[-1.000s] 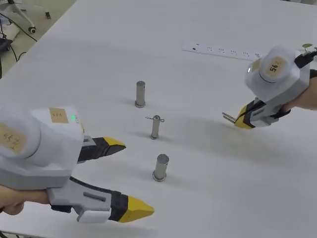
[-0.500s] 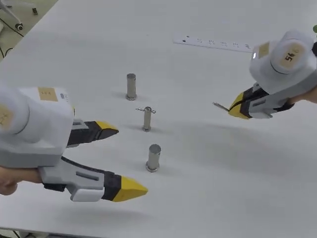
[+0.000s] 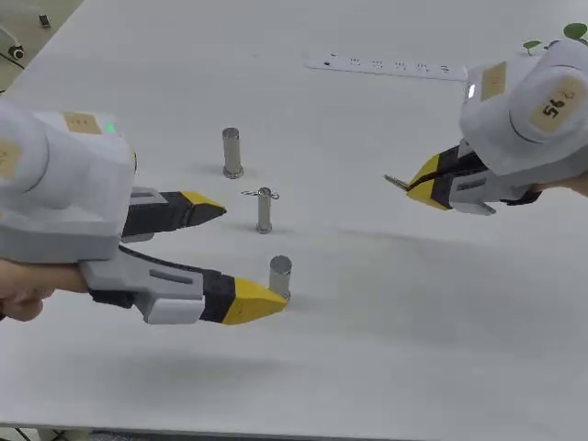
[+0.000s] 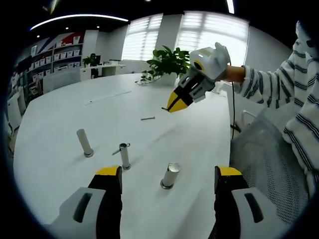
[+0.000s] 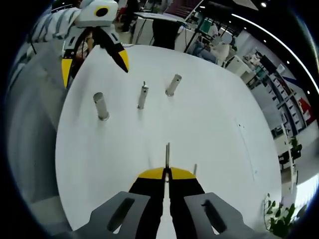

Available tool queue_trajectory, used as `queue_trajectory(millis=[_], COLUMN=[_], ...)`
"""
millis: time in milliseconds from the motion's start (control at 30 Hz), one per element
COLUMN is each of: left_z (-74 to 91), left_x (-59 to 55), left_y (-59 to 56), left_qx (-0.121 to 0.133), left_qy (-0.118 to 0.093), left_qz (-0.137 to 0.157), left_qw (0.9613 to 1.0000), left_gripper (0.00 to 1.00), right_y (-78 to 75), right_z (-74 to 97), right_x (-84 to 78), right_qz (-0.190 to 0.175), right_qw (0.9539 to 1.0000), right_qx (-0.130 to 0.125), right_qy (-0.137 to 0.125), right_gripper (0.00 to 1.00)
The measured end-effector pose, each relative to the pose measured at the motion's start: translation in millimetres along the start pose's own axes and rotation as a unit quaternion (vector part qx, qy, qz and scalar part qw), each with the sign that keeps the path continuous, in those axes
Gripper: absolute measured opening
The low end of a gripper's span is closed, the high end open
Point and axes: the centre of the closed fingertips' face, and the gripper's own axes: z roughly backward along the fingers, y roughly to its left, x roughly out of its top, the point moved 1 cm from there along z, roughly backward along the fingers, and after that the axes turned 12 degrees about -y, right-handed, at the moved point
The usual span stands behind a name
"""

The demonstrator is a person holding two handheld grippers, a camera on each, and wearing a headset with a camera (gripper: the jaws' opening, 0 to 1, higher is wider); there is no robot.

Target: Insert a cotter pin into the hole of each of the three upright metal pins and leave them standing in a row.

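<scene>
Three upright metal pins stand in a row on the white table: far pin point(image 3: 232, 152), middle pin point(image 3: 265, 209) and near pin point(image 3: 279, 274). A cotter pin point(image 3: 260, 194) sits through the middle pin's top. My left gripper point(image 3: 246, 255) is open, and its lower fingertip is just beside the near pin point(image 4: 170, 176), which stands between the jaws in the left gripper view. My right gripper point(image 3: 418, 188) hovers to the right of the row, shut on a cotter pin point(image 5: 167, 154) that points toward the pins.
A white power strip point(image 3: 386, 65) lies at the far side of the table. One loose cotter pin point(image 4: 147, 118) rests on the table beyond the row. The table's front edge point(image 3: 276, 432) runs close below my left gripper. A potted plant point(image 4: 167, 62) stands behind.
My left gripper has moved forward, bringing its open jaws around the near pin. My right gripper stays to the right of the row with the cotter pin held. The head camera has shifted.
</scene>
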Motion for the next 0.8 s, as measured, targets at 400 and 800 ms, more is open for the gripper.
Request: queue_trajectory(millis=[400,800], left_z=[-22.3,-48.0], left_x=[19.7,30.2], left_y=[-1.1,-14.6], left_qx=[-0.009,-0.030], left_qy=[-0.018,-0.030], left_qz=[0.007,0.052], left_qw=[0.9998,0.9978], left_gripper=[0.62,0.45], right_y=[21.5,29.5], right_z=[7.8,12.0], right_x=[11.5,26.0], right_qz=[0.050,0.049], right_qw=[0.9985,0.9963], right_qx=[-0.015,-0.056], right_qy=[-0.015,-0.045], right_gripper=[0.02,0.02])
